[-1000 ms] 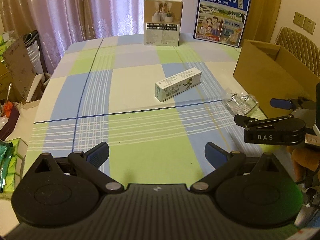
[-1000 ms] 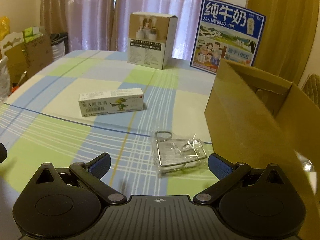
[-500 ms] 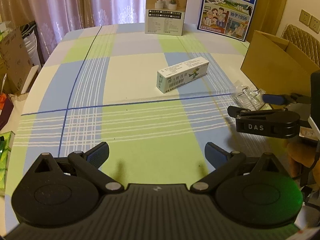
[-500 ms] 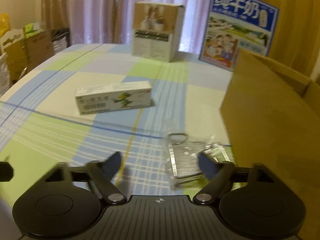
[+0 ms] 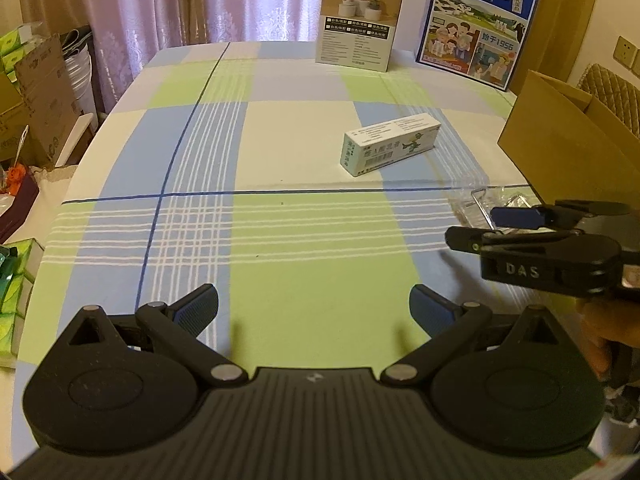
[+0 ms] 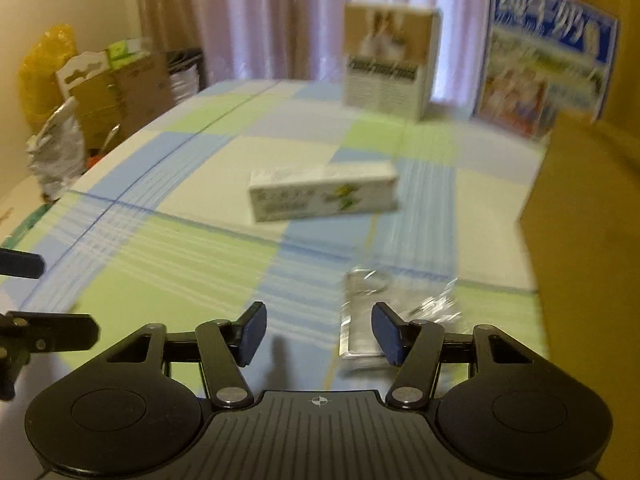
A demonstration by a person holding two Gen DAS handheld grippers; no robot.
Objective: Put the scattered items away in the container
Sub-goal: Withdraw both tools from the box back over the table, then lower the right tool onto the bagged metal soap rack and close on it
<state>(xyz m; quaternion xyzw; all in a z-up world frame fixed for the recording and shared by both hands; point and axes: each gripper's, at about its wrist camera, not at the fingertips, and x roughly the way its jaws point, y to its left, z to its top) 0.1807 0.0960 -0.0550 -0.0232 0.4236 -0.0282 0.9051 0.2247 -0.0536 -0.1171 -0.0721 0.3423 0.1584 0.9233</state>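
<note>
A: Left gripper (image 5: 314, 306) stands wide, nothing between its fingers, only the checked tablecloth (image 5: 304, 264) beneath. Ahead of the fingertips and a little to the right lies the white ointment box (image 5: 390, 144), flat on its long side, well apart from the pads.

B: Right gripper (image 6: 318, 332) is about half open and its jaws are closing. The view is motion-blurred. The clear plastic packet (image 6: 384, 312) with a wire part inside lies ahead of the right finger (image 6: 386, 334); that finger overlaps its near edge, while most of the gap between the pads shows bare cloth. Contact cannot be told from the blur.

A: From the left wrist view, the right gripper (image 5: 504, 226) sits to the right of the left one's fingers, with the packet (image 5: 476, 200) just beyond its tips.

B: The container, a brown cardboard box (image 6: 588, 216), stands right of the right gripper's fingers, just beside the packet. Its near wall rises tall between packet and interior.

A: Same box (image 5: 560, 136) is far right of the left fingers; the right gripper lies between them.

B: Far beyond both sets of fingertips, at the table's far edge: an upright product carton (image 5: 360, 20) and a blue milk carton panel (image 5: 480, 20), before the pink curtains (image 5: 240, 0). Neither blocks the path.

A: Left of the left fingers, off the table: cardboard clutter (image 5: 36, 96) and a green tissue pack (image 5: 14, 284).
</note>
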